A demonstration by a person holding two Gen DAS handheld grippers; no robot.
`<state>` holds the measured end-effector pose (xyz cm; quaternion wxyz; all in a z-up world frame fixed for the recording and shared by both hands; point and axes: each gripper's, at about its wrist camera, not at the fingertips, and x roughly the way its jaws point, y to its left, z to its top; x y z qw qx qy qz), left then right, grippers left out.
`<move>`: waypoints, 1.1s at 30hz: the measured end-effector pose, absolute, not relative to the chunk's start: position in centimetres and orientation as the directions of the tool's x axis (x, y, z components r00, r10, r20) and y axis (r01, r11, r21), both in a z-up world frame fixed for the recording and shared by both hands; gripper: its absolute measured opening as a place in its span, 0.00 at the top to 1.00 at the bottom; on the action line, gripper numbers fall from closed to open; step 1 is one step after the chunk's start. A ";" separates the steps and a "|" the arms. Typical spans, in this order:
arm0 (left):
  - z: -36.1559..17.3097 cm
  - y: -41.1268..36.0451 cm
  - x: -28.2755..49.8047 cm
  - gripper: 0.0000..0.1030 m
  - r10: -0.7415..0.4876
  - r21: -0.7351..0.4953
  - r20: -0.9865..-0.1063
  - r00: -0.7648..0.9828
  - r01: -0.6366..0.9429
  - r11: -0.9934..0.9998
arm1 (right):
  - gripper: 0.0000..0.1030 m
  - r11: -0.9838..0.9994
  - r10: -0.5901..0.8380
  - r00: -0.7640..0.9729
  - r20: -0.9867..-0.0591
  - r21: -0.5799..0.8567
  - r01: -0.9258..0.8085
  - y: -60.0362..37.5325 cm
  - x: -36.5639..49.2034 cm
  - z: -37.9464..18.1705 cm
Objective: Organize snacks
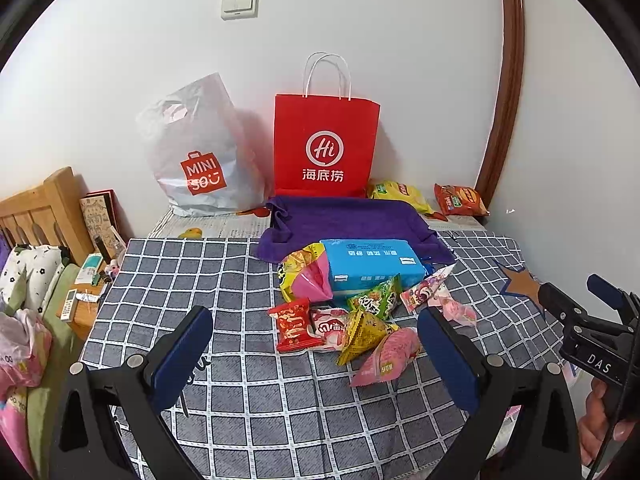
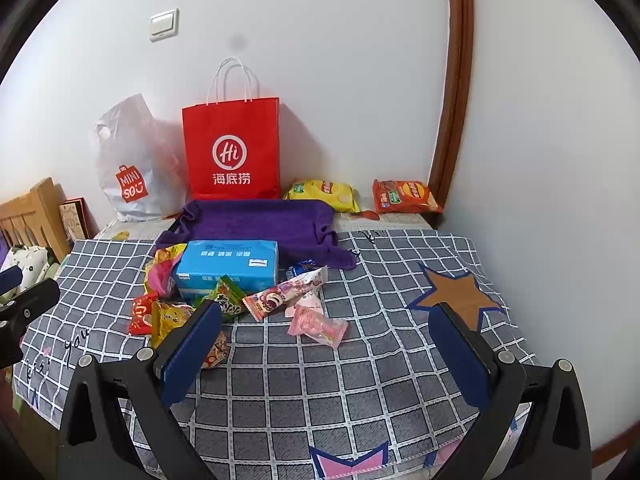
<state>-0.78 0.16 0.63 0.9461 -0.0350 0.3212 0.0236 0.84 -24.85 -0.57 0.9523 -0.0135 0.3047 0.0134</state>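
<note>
Glossy foil snack packets [image 1: 362,334], fuzzy purple towel [image 1: 348,220], matt red paper bag [image 1: 326,144]

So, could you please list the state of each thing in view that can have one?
left gripper: open, empty, above the snack pile.
right gripper: open, empty.
red paper bag: upright against the wall, handles up.
Miniso plastic bag: slumped, leaning on the wall.
purple towel: spread flat, edges rumpled.
blue tissue pack: lying flat among snacks.
yellow chip bag: lying down, sealed.
orange chip bag: lying down, sealed.
</note>
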 end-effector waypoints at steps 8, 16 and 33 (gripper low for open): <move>0.7 0.3 -0.7 0.01 0.022 -0.052 -0.610 0.792 -0.068 0.996 | 0.01 0.999 0.017 0.817 -0.576 -0.030 -0.041 -24.6 0.7 -0.4; 0.9 0.4 -0.8 0.01 0.021 -0.053 -0.605 0.796 -0.067 0.996 | 0.01 0.999 0.022 0.822 -0.570 -0.023 -0.044 -24.7 0.5 -0.3; 0.8 0.5 -0.9 0.01 0.016 -0.062 -0.601 0.799 -0.066 0.996 | 0.01 0.999 0.016 0.822 -0.570 -0.029 -0.040 -24.5 0.4 -0.3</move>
